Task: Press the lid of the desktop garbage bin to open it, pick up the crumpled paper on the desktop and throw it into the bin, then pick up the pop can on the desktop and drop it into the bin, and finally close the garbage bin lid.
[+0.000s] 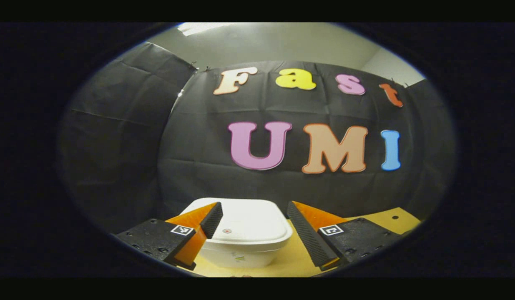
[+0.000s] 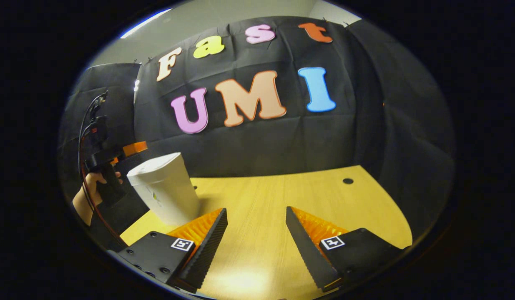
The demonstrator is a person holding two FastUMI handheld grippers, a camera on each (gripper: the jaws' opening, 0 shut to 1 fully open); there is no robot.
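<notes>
While the white garbage bin (image 1: 244,237) stands with its lid (image 1: 240,221) down near the table's (image 2: 282,208) left edge, we hold the left gripper (image 1: 254,227) just before and slightly above it, fingers spread wide and empty, the lid framed between them; in the right gripper view the right gripper (image 2: 256,233) hangs over bare wood toward the table's middle, fingers likewise wide and holding nothing; there a hand (image 2: 88,196) grips the left tool beside the bin. We judge the first step to be in hand: pressing the lid open; the next move calls for bringing one fingertip down onto the small press mark (image 1: 227,230) at the lid's near edge, pushing gently so the bin does not slide; we cannot locate the crumpled paper or the pop can.
</notes>
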